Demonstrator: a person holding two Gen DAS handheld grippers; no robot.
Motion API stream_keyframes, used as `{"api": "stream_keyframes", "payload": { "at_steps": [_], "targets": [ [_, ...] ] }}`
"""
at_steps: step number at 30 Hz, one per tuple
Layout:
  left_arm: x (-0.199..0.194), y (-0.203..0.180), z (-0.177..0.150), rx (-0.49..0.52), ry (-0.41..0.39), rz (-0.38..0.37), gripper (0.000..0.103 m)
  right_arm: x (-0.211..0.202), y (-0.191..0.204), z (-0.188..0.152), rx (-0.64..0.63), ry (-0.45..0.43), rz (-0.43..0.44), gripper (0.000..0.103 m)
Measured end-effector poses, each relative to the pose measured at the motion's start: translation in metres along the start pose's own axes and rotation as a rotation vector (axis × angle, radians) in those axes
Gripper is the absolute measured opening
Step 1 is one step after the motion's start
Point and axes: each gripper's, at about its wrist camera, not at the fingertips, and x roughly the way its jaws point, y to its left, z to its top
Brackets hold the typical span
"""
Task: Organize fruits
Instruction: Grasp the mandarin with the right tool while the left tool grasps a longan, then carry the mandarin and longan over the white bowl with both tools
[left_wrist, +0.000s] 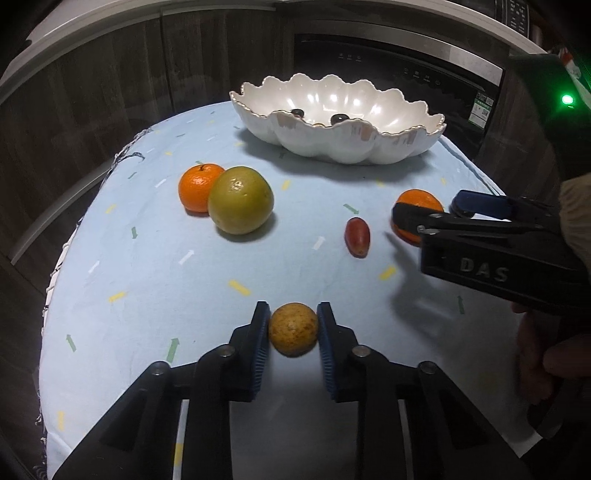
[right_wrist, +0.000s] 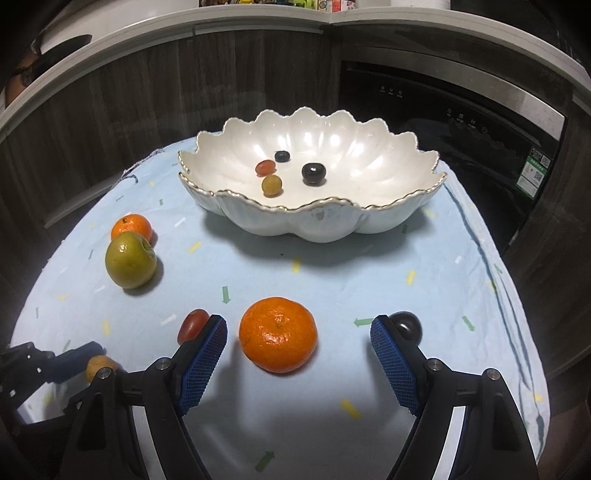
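Two jaws pairs, left gripper (left_wrist: 292, 328) clamping longan (left_wrist: 293, 328)

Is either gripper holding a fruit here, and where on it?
The left gripper clamps the small yellow-brown fruit by its two sides, still on the cloth. The right gripper is open around the mandarin, holding nothing.

Raised letters "DAS" stand on the black body of the right hand-held gripper (left_wrist: 448, 212), seen from the left wrist. A green sticker (right_wrist: 532, 177) on the dark appliance carries print and what may be a code, too small to read.
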Motion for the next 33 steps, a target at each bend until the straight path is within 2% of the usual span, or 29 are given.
{"api": "stream_keyframes", "payload": {
  "at_steps": [2,9,11,33],
  "targets": [
    [0.0,0.001,0.0,-0.004,0.0,-0.003,0.026,0.004,0.0,-0.001,0.004,0.008,0.006,0.08],
    [0.0,0.001,0.001,-0.01,-0.002,-0.001,0.026,0.009,0.003,-0.002,-0.004,0.019,0.043,0.05],
    [0.0,0.002,0.001,-0.015,-0.001,-0.003,0.026,0.009,0.006,-0.001,-0.017,0.02,0.058,0.046],
    [-0.016,0.014,0.01,-0.06,-0.043,-0.003,0.026,-0.02,0.009,0.002,-0.031,0.002,0.053,0.045]
  ]
}}
